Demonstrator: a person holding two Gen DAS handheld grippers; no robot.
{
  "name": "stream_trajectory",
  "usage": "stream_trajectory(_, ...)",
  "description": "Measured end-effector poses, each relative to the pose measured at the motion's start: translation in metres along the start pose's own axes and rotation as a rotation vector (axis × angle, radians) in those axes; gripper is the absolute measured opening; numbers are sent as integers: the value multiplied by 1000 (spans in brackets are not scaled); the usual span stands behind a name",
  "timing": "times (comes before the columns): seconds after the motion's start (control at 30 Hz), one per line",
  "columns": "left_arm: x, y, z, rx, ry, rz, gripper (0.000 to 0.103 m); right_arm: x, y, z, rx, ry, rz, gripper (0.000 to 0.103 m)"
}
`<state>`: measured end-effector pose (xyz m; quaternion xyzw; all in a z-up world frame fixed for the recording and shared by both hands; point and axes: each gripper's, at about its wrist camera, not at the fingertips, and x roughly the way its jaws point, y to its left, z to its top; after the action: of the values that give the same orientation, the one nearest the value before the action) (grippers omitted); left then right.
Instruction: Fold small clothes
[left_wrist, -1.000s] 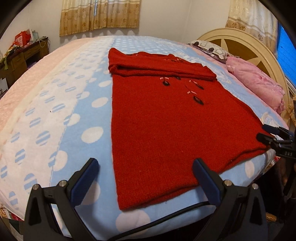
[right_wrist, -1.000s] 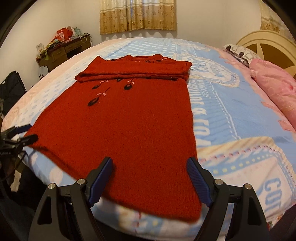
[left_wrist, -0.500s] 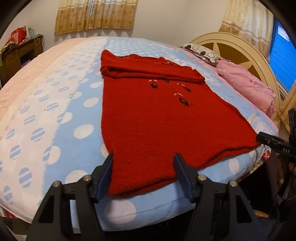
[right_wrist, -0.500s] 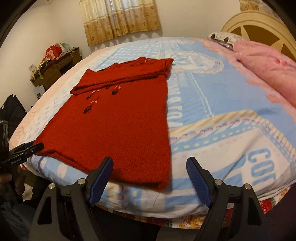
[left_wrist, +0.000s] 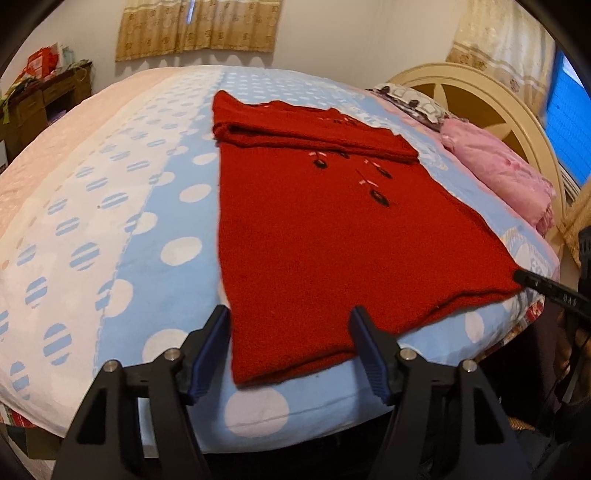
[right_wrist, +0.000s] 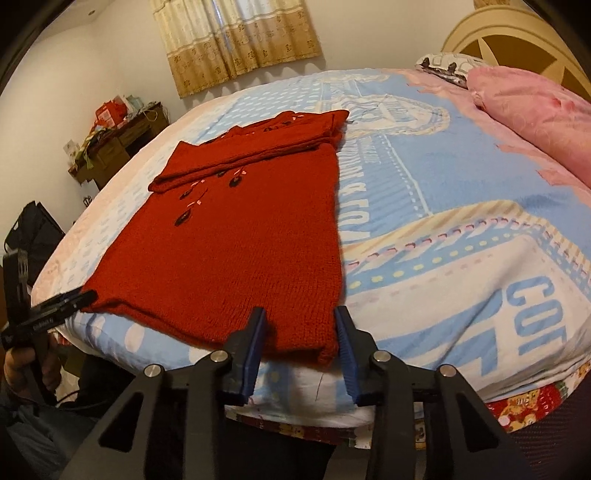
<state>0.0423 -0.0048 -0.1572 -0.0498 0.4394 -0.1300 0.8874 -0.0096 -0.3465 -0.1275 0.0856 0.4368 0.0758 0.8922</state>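
Right tongs (right_wrist: 300, 334) closing around the red sweater (right_wrist: 236, 236) hem corner, left tongs (left_wrist: 290, 341) opening astride theirs, nothing pinched yet — thick knit could slip free.

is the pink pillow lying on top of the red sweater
No, the pink pillow lies near the headboard, apart from the red sweater.

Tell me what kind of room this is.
A home bedroom, most likely: a bed with a polka-dot bedspread, a cream arched headboard behind a pink pillow, and short curtains on the far wall.
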Motion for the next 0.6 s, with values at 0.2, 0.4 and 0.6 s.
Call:
stream_trajectory(0.2, -3, 0, 0, 4, -11, -18, 33, 1, 3, -2, -11, -14, 36, 19)
stream_trajectory(0.4, -13, 2, 5, -6, -51, -73, 13, -13, -13, 3, 85, -71, 148, 9)
stream_trajectory(0.6, -24, 7, 13, -15, -114, -117, 13, -15, -12, 5, 98, -87, 181, 8)
